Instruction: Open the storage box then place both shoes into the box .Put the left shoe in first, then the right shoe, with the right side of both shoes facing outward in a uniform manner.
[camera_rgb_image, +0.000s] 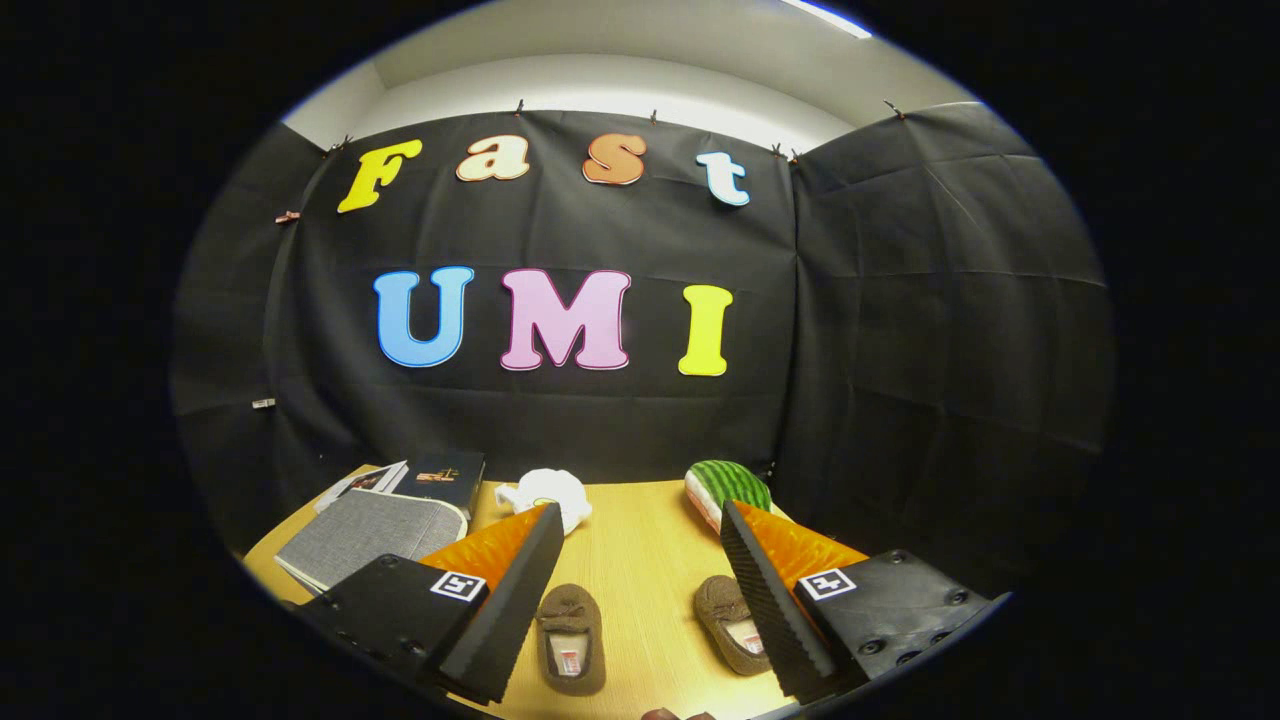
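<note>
Two small brown slippers lie on the wooden table between my fingers, toes pointing away. The left shoe rests close to the left finger. Partly covered by the right finger is the right shoe. A grey fabric storage box lies flat and closed beyond the left finger, at the table's left side. My gripper hangs above the table, open wide, holding nothing.
Behind the grey box lie a dark book and an open magazine. At the back of the table are a white plush toy and a watermelon-patterned plush. Black cloth walls close the booth behind and right.
</note>
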